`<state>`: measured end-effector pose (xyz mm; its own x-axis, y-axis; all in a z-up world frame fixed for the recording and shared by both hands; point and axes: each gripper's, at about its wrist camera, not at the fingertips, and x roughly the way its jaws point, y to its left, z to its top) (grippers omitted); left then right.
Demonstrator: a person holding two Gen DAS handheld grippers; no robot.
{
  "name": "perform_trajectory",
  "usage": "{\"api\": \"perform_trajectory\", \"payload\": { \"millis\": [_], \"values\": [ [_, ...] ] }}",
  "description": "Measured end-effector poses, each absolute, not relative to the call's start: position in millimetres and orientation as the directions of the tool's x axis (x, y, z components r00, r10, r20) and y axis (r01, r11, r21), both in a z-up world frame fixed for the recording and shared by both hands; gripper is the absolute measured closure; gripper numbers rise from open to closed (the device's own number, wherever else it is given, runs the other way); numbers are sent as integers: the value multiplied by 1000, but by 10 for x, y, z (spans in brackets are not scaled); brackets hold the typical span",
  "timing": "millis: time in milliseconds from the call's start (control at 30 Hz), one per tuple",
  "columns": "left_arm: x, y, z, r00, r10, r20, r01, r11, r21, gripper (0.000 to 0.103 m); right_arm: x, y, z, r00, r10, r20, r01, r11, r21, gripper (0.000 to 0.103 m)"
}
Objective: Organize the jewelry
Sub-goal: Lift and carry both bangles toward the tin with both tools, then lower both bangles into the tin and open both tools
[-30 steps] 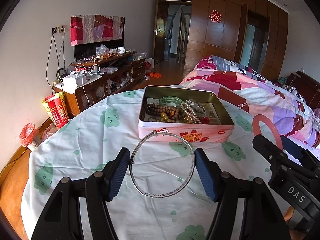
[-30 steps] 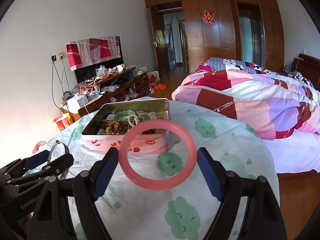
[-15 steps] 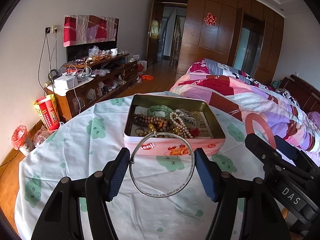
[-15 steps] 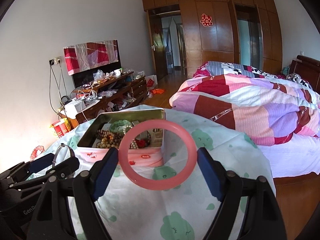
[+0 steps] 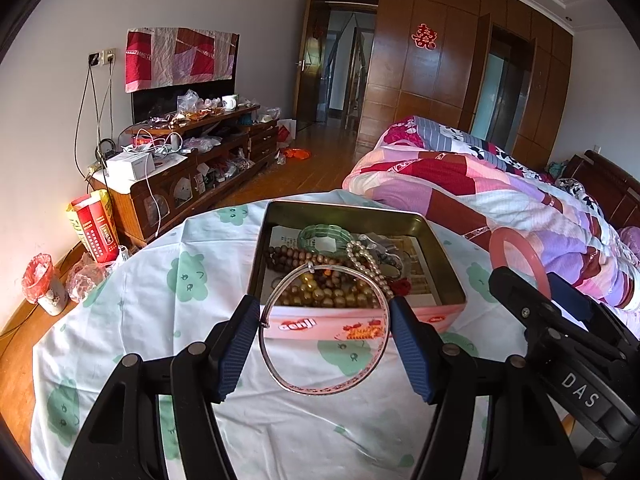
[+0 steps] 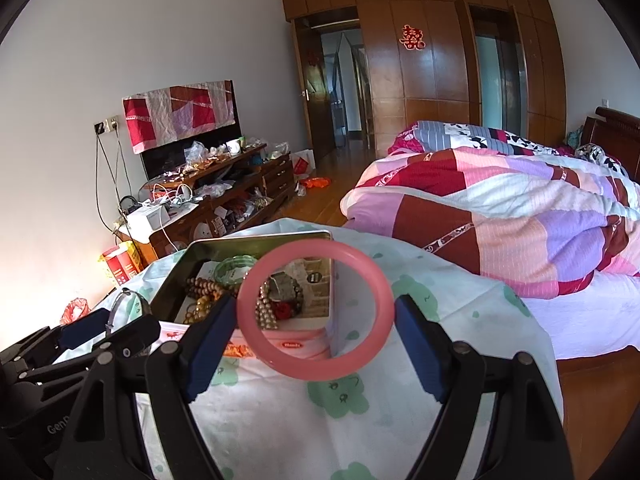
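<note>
Here, left tongs (image 5: 324,332) clasp a silver bangle (image 5: 324,328), right tongs (image 6: 316,328) a pink bangle (image 6: 314,310).

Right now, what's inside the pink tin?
The pink tin holds a green bangle, brown bead strings, a pearl strand and printed paper lining; whatever lies beneath the pile is covered.

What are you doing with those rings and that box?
A person is tidying jewelry with a tool in each hand. The left tool grips a thin silver bangle, and the right tool grips a pink bangle. Both are held up in front of the open pink tin on the table, which already holds beads, pearls and a green bracelet. Neither bangle is in the tin yet.
</note>
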<state>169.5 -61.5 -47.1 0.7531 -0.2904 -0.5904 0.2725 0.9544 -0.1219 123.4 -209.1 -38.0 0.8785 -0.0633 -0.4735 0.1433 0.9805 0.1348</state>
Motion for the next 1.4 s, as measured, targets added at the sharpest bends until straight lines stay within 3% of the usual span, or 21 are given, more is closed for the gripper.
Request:
{"api": "perform_trajectory", "payload": {
  "millis": [1000, 1400],
  "values": [
    [2341, -710, -330, 765, -222, -604, 240, 969, -52, 36, 1767, -2134, -227, 872, -64, -486, 135, 984, 112, 20],
    [2625, -746, -491, 724, -241, -646, 245, 966, -86, 36, 2039, -2133, -352, 849, -31, -528, 103, 989, 107, 20]
  ]
}}
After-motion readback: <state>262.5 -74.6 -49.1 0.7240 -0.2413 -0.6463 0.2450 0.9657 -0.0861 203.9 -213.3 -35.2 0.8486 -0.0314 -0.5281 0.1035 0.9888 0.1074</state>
